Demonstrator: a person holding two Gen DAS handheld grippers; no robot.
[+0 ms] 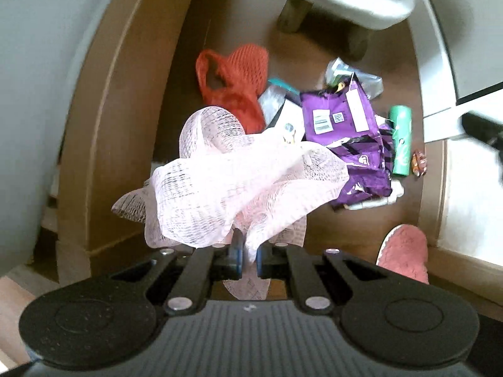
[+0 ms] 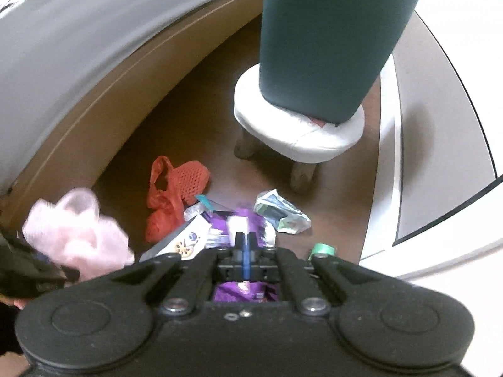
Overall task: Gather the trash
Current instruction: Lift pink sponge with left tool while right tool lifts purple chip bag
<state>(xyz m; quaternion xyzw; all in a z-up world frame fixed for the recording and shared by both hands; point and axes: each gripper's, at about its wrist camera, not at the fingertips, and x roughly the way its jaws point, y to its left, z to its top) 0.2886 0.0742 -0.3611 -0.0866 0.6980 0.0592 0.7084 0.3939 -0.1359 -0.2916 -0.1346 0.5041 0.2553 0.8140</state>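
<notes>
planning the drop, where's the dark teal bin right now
In the right wrist view, the tall dark teal plastic bin stands upright on the round white cushioned stool, beyond the floor litter.

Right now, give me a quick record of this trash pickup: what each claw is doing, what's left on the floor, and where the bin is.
left claw: shut on pink mesh netting, lifted above the floor
right claw: shut, nothing visibly gripped, hanging over the purple wrapper
floor litter: red mesh bag, purple wrapper, small printed box, green tube, crumpled clear packet, small brown candy wrapper
bin: dark teal bin, upright on a white padded stool
also in view: pink slipper
</notes>
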